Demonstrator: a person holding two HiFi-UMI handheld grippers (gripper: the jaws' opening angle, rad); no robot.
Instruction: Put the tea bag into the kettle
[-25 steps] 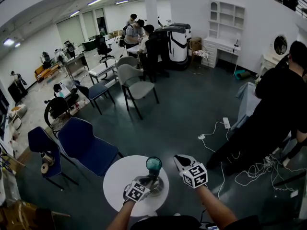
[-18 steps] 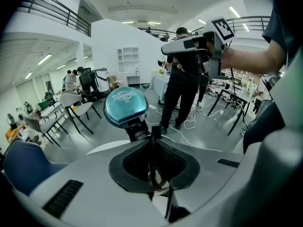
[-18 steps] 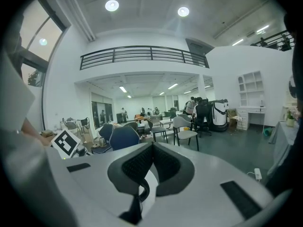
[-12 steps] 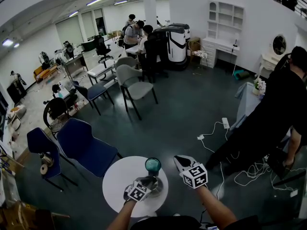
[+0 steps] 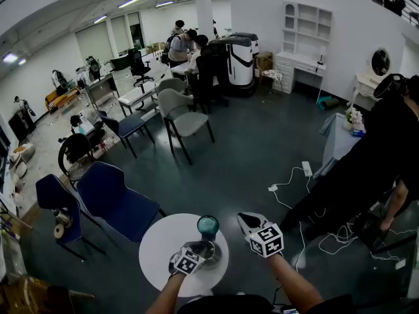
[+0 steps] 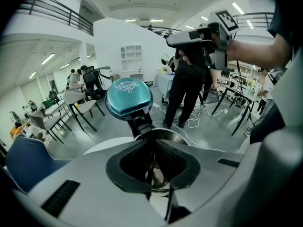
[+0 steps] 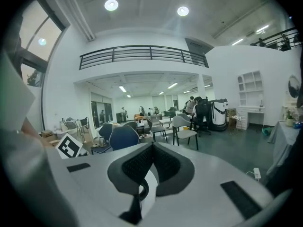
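Small pale tea bag [image 6: 154, 174]: pinched between the nearly closed pads of the left gripper [image 6: 151, 144], directly over the open mouth of the steel kettle [image 6: 173, 134]. The kettle's round teal lid [image 6: 129, 97] stands tipped up on the far side. The kettle sits right of centre on the round white table [image 5: 163, 241]. Right gripper [image 7: 151, 146]: jaws pressed together, holding nothing, raised to the right of the kettle and clear of it.

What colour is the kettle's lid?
The lid is glossy teal, with a faint emblem on it; the left gripper view shows it best.
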